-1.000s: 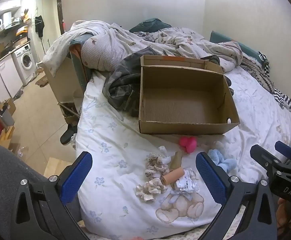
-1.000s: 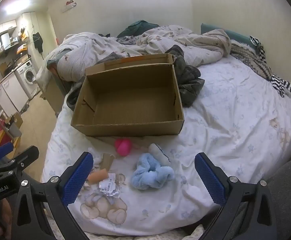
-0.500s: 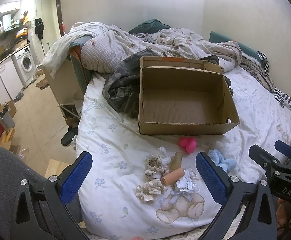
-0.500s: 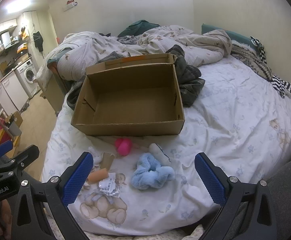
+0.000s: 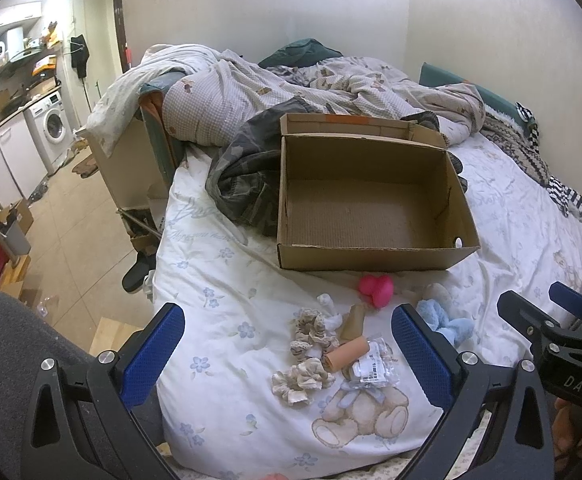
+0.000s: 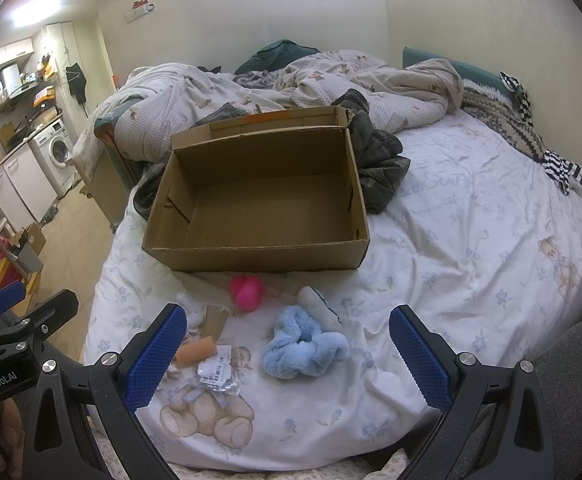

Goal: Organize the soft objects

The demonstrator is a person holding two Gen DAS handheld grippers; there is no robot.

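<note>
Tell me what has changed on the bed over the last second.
Almost nothing. The left wrist view drifts very slightly; nothing was taken hold of or let go. Both grippers, left and right, stay open and empty above the bed. The box is still empty, and the blue plush, pink toy and scrunchies lie where they were.

Both wrist views look down along the bed [image 5: 219, 280] from its foot, side by side, sharing the box [image 6: 259, 256].
</note>
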